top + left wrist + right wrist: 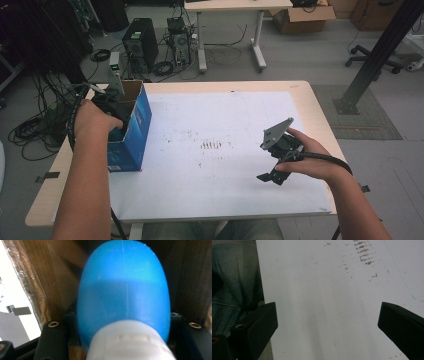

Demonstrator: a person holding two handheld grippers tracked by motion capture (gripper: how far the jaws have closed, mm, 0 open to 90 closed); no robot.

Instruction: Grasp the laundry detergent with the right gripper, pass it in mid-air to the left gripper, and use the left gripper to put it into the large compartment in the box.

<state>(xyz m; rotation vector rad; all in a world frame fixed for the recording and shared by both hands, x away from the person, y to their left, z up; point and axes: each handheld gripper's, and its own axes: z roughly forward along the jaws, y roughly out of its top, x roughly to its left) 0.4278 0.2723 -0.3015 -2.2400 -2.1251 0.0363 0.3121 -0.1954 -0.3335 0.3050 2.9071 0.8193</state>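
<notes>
We see a table (pixel 320 107) with a white sheet (pixel 225 165) over most of its top, smudged with brown marks near the middle. At the left edge of the sheet stands a blue box (pixel 131 135), open at the top, with bare brown card walls inside. Our left hand (pixel 95 122) reaches into that opening, and the left gripper (pixel 116 107) goes down into the box with it. In the left gripper view, a blue bottle (pixel 123 292) with a white cap (pixel 128 342) sits inside the box, between the brown walls. It lies between the two jaws, which are drawn in narrow and press on its sides, with the cap nearest the camera. Whether the bottle rests on the floor of the box we cannot tell. Well apart, near the right edge of the sheet, our right hand (pixel 312 157) holds the right gripper (pixel 327 320) over bare white sheet, its jaws spread wide with nothing between them.
</notes>
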